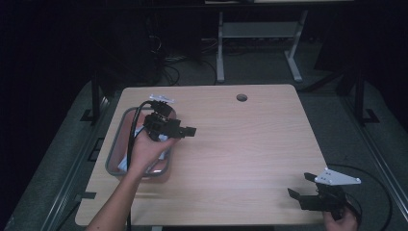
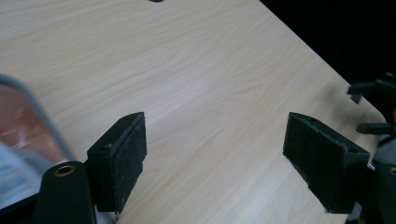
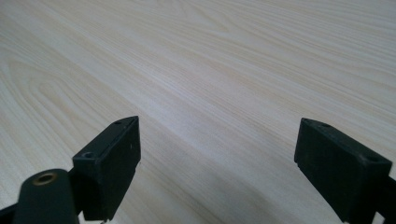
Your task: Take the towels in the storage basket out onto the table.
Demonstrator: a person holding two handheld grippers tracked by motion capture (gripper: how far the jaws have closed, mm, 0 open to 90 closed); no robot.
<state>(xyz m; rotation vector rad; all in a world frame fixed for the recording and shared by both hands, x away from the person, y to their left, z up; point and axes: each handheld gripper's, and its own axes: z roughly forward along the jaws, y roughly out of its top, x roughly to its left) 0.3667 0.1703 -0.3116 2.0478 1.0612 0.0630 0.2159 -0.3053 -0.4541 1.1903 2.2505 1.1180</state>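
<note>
Left gripper (image 1: 185, 131): jaws spread wide, empty, held over the tray's right edge, pointing across the table.
Right gripper (image 1: 300, 186): also wide, empty, near the front right corner.
Tray (image 1: 111, 153): grey-rimmed, at the table's (image 1: 250, 144) left, holding something pale I can't identify.
Risk: reaching back down, the trailing cable (image 1: 134, 126) might snag the rim and drag the tray.

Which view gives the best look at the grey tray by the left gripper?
The high view: the tray shows almost whole at the table's left edge, under the hand holding the left gripper. The left gripper view catches just a blurred corner. The right gripper view looks across bare tabletop.
</note>
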